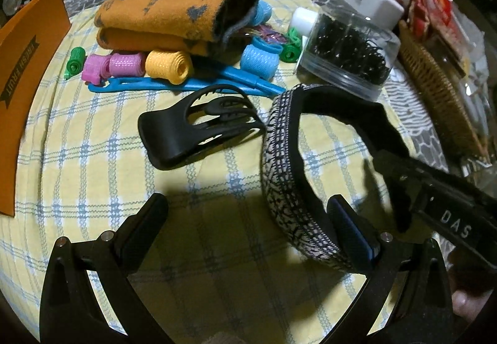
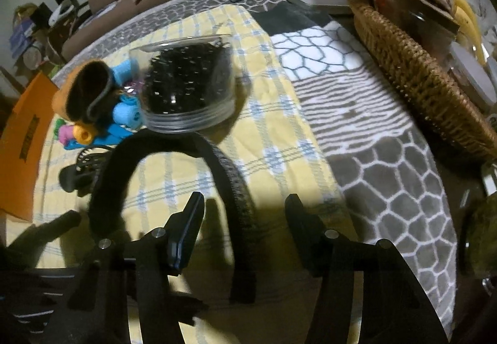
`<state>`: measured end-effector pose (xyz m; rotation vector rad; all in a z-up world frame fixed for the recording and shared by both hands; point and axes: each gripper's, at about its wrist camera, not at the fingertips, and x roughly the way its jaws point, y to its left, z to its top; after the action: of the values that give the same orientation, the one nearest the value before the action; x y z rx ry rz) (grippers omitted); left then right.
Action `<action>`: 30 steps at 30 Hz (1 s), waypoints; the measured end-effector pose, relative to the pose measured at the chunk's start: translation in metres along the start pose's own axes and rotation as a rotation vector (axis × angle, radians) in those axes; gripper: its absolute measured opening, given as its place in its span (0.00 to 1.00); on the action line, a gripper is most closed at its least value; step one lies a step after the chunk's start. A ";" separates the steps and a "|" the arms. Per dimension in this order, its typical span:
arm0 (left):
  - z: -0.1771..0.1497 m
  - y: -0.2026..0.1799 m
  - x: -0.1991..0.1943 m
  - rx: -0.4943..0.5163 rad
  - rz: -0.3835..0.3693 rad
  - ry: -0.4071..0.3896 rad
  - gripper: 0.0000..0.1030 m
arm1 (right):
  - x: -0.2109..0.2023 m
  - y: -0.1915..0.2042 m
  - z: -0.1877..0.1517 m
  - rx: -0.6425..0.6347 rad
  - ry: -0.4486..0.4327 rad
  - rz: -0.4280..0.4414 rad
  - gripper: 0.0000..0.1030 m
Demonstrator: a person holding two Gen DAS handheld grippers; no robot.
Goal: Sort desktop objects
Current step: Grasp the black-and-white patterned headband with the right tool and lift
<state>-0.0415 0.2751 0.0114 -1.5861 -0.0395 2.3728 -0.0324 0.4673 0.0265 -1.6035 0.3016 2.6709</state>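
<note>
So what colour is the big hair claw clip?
Plain black all over. The hair claw clip shows best in the left wrist view, lying on the yellow checked cloth.

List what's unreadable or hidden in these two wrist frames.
- Headband: near end hidden behind the left gripper finger, left wrist view.
- Claw clip: mostly covered by the headband arc, right wrist view.
- Jar contents: motion-blurred, right wrist view.
- Wicker basket contents: cut off at the edge, left wrist view.

Both wrist cameras look down closely over the yellow plaid cloth [image 1: 93, 157] — sharing the headband [image 1: 279, 157].
</note>
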 end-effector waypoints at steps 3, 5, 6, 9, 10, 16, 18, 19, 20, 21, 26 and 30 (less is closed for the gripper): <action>-0.001 0.001 0.000 -0.011 -0.042 -0.007 0.99 | 0.005 0.003 0.001 0.021 0.027 0.074 0.53; -0.001 0.003 -0.001 -0.018 -0.080 -0.012 0.98 | 0.008 0.004 0.000 0.049 0.042 0.121 0.53; -0.001 0.003 -0.001 -0.022 -0.095 -0.014 0.98 | 0.007 0.004 0.001 0.059 0.040 0.138 0.53; -0.002 0.003 -0.003 -0.018 -0.128 -0.014 0.96 | 0.007 -0.003 0.000 0.142 0.057 0.256 0.54; -0.002 0.003 -0.004 -0.015 -0.137 -0.014 0.92 | 0.007 -0.003 -0.001 0.159 0.062 0.284 0.53; -0.005 -0.005 -0.009 0.040 -0.128 -0.014 0.76 | 0.002 0.018 -0.001 0.110 0.075 0.318 0.51; -0.005 -0.005 -0.010 0.052 -0.112 -0.023 0.69 | 0.003 0.026 0.001 0.094 0.079 0.324 0.52; -0.005 -0.002 -0.010 0.054 -0.102 -0.024 0.62 | 0.003 0.030 0.002 0.077 0.077 0.309 0.52; -0.006 0.001 -0.011 0.055 -0.092 -0.025 0.58 | 0.003 0.035 0.002 0.057 0.075 0.293 0.52; -0.007 0.004 -0.012 0.057 -0.084 -0.028 0.49 | 0.003 0.039 0.002 0.045 0.073 0.283 0.52; -0.009 0.021 -0.016 0.054 -0.073 -0.037 0.38 | 0.010 0.043 0.001 0.047 0.088 0.276 0.51; -0.010 0.028 -0.024 0.059 -0.057 -0.055 0.38 | 0.005 0.049 0.001 0.040 0.069 0.294 0.50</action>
<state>-0.0301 0.2413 0.0241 -1.4734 -0.0252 2.3520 -0.0406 0.4192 0.0301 -1.7675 0.6359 2.7940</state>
